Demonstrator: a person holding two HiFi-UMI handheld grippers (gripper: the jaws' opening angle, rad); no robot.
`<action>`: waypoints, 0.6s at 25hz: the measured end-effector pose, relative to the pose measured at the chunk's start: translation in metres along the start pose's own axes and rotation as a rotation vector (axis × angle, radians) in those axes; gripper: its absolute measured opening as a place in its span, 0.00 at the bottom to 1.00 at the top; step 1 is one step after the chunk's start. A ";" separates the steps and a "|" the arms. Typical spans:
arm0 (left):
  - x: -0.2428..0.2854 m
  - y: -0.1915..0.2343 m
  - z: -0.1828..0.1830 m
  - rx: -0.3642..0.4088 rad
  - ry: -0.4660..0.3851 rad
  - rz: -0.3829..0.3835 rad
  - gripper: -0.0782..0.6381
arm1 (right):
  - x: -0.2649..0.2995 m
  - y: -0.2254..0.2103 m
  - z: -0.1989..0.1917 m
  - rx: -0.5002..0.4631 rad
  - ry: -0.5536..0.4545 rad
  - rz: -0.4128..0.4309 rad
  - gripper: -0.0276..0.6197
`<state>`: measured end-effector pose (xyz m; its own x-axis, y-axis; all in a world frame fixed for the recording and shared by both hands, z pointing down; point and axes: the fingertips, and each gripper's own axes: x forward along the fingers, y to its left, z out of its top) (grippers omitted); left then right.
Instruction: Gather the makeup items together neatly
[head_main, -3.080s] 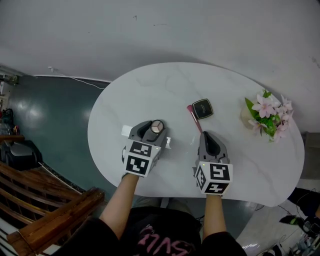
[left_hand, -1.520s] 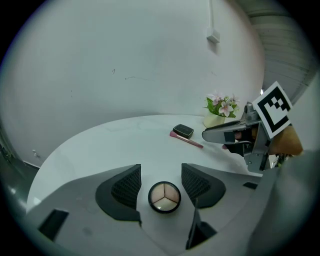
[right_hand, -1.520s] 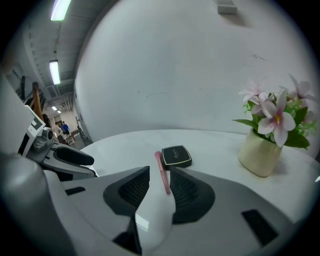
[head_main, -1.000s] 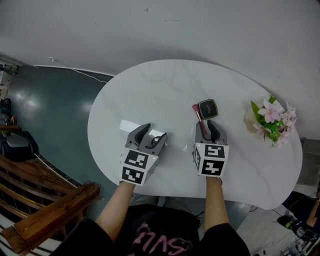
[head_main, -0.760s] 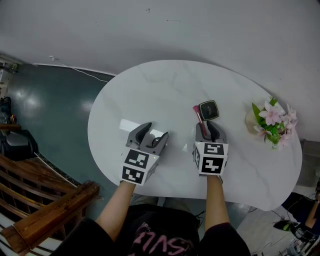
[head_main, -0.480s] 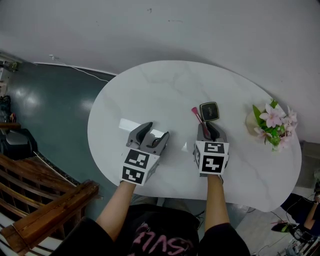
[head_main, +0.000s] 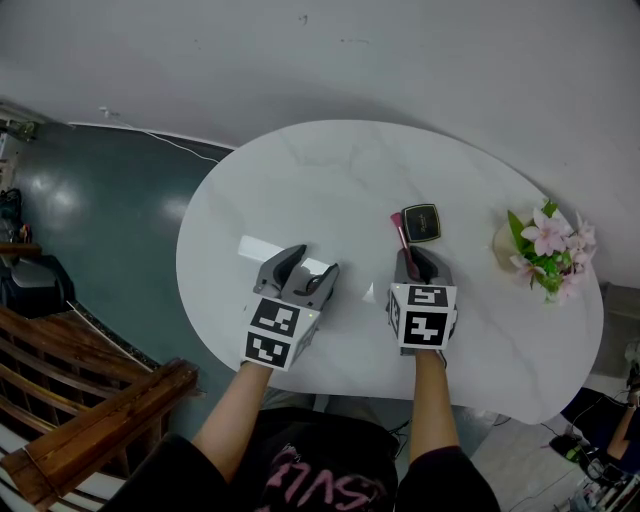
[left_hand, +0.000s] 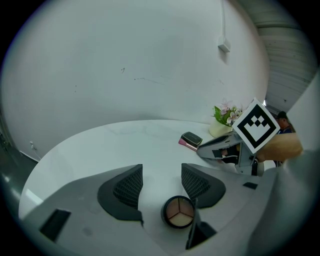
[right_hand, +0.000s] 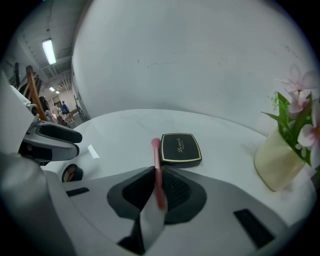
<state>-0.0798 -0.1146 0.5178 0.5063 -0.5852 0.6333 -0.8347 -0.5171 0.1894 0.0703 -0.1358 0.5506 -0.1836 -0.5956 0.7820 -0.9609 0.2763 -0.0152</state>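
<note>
Left gripper: your jaws stand spread, gripping nothing; the eyeshadow pot sits on the table near their roots.
Right gripper: jaws just closing, clamped on the pink brush, apparently by its tail end; lift gently, then lay it beside the black compact.

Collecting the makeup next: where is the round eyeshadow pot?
In the left gripper view, the round three-shade eyeshadow pot lies on the white table between the open jaws of the left gripper, nearer the right-hand jaw.
</note>
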 end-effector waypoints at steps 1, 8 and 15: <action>0.000 0.000 0.000 -0.001 0.000 0.001 0.44 | -0.001 0.000 0.001 0.002 -0.006 0.001 0.20; -0.005 0.000 -0.001 -0.011 -0.011 0.009 0.44 | -0.017 0.009 -0.001 0.045 -0.039 0.030 0.20; -0.020 -0.008 -0.005 -0.018 -0.027 0.011 0.44 | -0.037 0.033 -0.025 0.056 -0.033 0.065 0.20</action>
<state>-0.0843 -0.0963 0.5073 0.5027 -0.6079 0.6146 -0.8438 -0.4997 0.1959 0.0509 -0.0864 0.5368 -0.2513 -0.6025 0.7576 -0.9568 0.2728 -0.1005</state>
